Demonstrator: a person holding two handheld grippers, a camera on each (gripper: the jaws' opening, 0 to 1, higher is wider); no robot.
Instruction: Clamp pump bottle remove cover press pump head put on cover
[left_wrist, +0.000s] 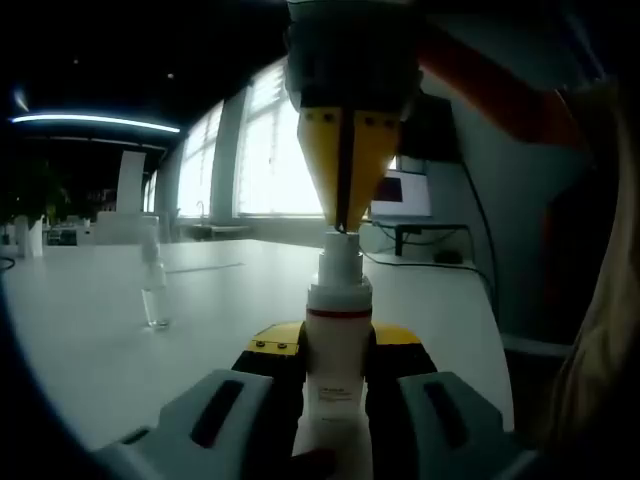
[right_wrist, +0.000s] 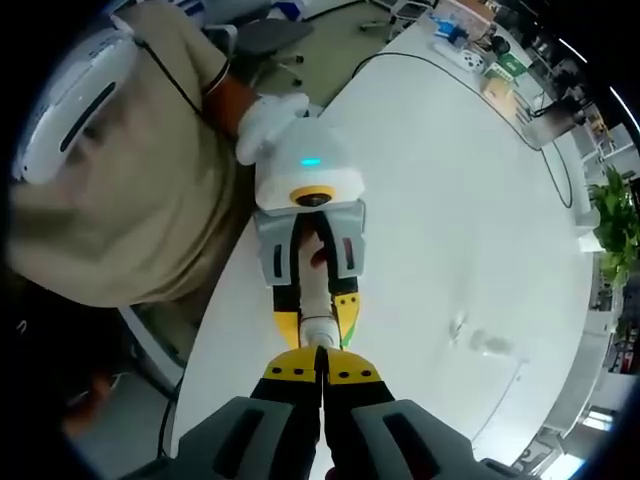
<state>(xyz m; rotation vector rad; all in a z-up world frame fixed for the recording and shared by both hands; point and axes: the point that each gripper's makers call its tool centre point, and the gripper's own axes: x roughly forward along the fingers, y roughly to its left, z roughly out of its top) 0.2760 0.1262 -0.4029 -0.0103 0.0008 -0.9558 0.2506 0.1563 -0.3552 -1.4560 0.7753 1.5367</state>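
A white pump bottle with a red band stands upright, and my left gripper is shut on its body just below that band. My right gripper comes down from above, shut, with its yellow tips touching the top of the bare pump head. In the right gripper view my right gripper points straight down at the bottle, which is held by the left gripper. The clear cover stands apart on the white table, also seen as a faint clear cover.
A person in a beige top stands at the table's edge by the left gripper. A monitor and cables sit at the table's far side. Boxes and small items lie at one end, and a plant stands beyond it.
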